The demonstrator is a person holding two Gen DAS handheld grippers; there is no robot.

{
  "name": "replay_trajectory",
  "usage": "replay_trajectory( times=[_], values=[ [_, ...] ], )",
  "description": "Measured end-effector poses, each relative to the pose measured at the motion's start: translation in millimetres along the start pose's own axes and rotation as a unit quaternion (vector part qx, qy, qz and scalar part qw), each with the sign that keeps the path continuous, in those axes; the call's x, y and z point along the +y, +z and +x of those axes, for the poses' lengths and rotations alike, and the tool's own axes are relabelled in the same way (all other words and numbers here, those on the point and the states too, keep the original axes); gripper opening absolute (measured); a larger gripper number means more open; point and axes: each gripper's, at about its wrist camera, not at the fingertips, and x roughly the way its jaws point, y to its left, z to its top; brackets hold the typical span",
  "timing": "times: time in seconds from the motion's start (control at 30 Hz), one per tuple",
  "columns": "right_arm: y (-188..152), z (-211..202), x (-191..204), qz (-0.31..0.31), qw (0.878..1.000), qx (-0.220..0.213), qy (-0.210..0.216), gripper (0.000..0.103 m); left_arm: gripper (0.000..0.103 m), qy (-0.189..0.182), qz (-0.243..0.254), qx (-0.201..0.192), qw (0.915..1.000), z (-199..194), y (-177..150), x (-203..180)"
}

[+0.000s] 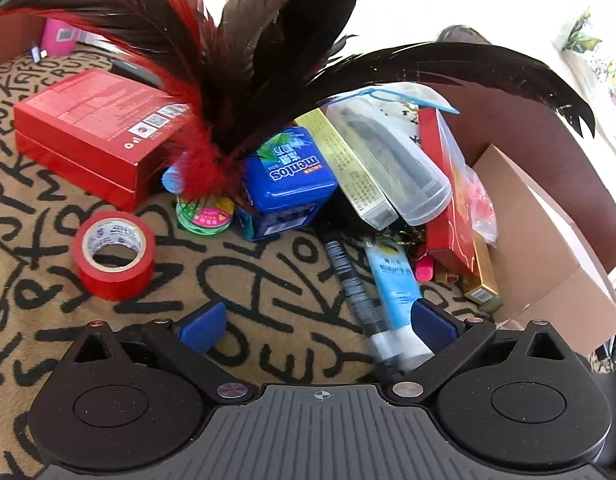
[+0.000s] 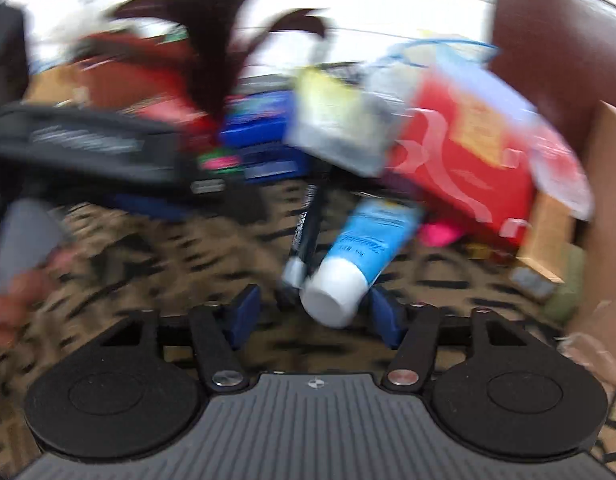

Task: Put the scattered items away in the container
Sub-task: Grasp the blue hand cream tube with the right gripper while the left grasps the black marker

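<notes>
My left gripper (image 1: 317, 324) is open over the patterned cloth with nothing between its fingers. A blue tube (image 1: 393, 276) with a white cap and a dark pen (image 1: 347, 280) lie just inside its right pad. In the blurred right wrist view, my right gripper (image 2: 315, 316) is open around the tube's white cap (image 2: 335, 296). The cap sits close to the right pad, with a gap to the left pad, and the pen (image 2: 304, 236) lies beside it. The open cardboard box (image 1: 547, 248) stands at the right.
Clutter lies on the cloth: a red tape roll (image 1: 114, 254), a red box (image 1: 96, 140), a feathered shuttlecock (image 1: 212, 168), a blue Mentos tin (image 1: 290, 178), a clear case (image 1: 387, 160) and a red packet (image 1: 447, 184). A hand (image 2: 12, 300) shows at far left.
</notes>
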Motion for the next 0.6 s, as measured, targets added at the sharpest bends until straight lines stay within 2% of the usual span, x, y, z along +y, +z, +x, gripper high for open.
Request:
replay_trajectory(
  times=[0.07,0.1,0.2,0.23,0.33,0.47,0.6],
  values=[
    [-1,-7,9,0.006,0.999,0.002,0.041,0.057,0.103,0.002,0.006,0.001,1.0000,-1,-1,-2],
    [-2,-10,14,0.004,0.999,-0.001,0.041,0.056,0.103,0.003,0.010,0.002,0.9999,-1,-1,-3],
    [0,-13,21,-0.003,1.000,0.001,-0.026,0.057,0.100,0.011,0.021,0.004,0.9997,4,0,-6],
    [1,-13,19,0.006,0.999,0.001,-0.036,0.059,0.099,0.015,0.027,0.003,0.9995,6,1,-8],
    [5,-13,12,0.039,0.999,0.002,-0.028,0.058,0.092,0.017,0.048,0.007,0.9987,13,3,-13],
    [3,-4,16,0.044,0.997,0.009,-0.069,0.058,0.075,0.020,0.082,0.009,0.9964,23,7,-16],
    [-1,-3,-1,0.095,0.993,0.006,-0.067,0.056,0.050,0.026,0.107,0.011,0.9939,23,9,-11]
  ],
)
